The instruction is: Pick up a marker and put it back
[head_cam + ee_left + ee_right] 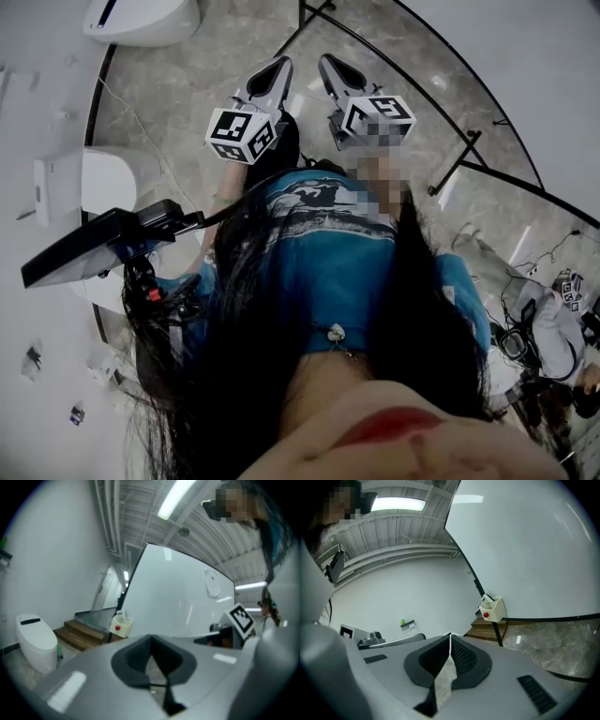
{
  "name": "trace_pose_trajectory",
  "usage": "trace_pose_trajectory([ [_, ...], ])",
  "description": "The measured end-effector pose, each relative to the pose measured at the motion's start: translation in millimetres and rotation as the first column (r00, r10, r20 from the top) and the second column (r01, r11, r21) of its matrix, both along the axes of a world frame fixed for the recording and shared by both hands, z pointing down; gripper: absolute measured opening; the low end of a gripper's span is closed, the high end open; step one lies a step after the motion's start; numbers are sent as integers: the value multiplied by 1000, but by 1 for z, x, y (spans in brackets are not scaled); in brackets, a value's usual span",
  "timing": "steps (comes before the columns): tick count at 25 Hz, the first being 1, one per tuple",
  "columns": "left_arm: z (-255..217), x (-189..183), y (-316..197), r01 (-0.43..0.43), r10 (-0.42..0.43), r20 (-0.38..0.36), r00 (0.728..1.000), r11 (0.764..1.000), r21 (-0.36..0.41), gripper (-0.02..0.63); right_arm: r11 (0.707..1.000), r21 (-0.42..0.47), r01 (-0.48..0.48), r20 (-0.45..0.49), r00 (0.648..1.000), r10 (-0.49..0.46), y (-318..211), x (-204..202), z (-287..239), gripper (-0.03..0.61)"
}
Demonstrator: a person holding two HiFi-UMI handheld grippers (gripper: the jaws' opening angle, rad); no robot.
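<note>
Pointing toward a glossy whiteboard (525, 550), the left gripper (151, 639) and right gripper (450, 637) each have their dark pads (461, 657) pressed together at the tips, gripping nothing. A boxy cream plastic holder (493, 609) with a red dot hangs on the board's black frame, well apart from both. A white stick (486, 598), possibly the marker, pokes from it.

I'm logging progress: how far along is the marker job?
Nothing shows as done. In hand: nothing; the left tongs and right tongs are both shut and empty, away from the whiteboard. Left: reaching the white holder on its frame, picking up a marker and returning it; no marker is discernible.
</note>
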State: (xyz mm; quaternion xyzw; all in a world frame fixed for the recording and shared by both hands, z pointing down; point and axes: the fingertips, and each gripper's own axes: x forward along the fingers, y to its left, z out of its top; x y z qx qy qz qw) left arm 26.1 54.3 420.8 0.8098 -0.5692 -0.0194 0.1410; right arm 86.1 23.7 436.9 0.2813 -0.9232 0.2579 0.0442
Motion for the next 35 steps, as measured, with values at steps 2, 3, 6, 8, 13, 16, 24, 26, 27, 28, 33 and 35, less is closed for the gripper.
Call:
trace_pose_trajectory([
  [2, 0, -16, -22, -12, 12, -1, 1000, 1000, -1, 0, 1000, 2, -9, 0, 1000, 9, -20, -15, -1, 16],
  [3, 0, -24, -36, -21, 21, -1, 1000, 1000, -2, 0, 1000, 2, -15, 0, 1000, 15, -32, -22, -2, 17],
  [6, 0, -46, -94, -53, 53, -1, 999, 999, -9, 0, 999, -14, -47, 9, 999, 47, -83, -41, 0, 17],
  [8, 3, -68, -141, -78, 78, -1, 997, 997, -15, 0, 997, -30, -74, 9, 997, 74, -127, -62, 7, 17],
  [13, 30, -140, -199, -123, 122, -21, 992, 992, -36, 0, 992, -51, -113, -15, 994, 112, -184, -133, 32, 17],
  [16, 38, -150, -205, -138, 136, -41, 990, 989, -56, 0, 989, -63, -132, -33, 991, 130, -191, -143, 37, 17],
  [24, 27, -120, -213, -184, 180, -57, 982, 980, -71, 0, 988, -12, -152, -79, 985, 151, -199, -120, 14, 17],
  [26, 25, -118, -215, -187, 183, -60, 981, 980, -66, 0, 988, 6, -155, -87, 984, 155, -204, -119, 10, 17],
  [27, 24, -117, -215, -185, 181, -61, 982, 981, -65, 0, 988, 13, -154, -88, 984, 155, -207, -119, 8, 17],
  [28, 24, -118, -216, -181, 177, -61, 982, 981, -65, 0, 988, 20, -151, -90, 984, 152, -210, -119, 7, 17],
  [33, 27, -136, -221, -137, 134, -54, 990, 989, -57, 0, 993, 63, -99, -132, 986, 106, -225, -137, 9, 17],
  [35, 24, -140, -226, -119, 116, -54, 992, 992, -47, 0, 994, 80, -71, -160, 984, 83, -232, -143, 10, 17],
])
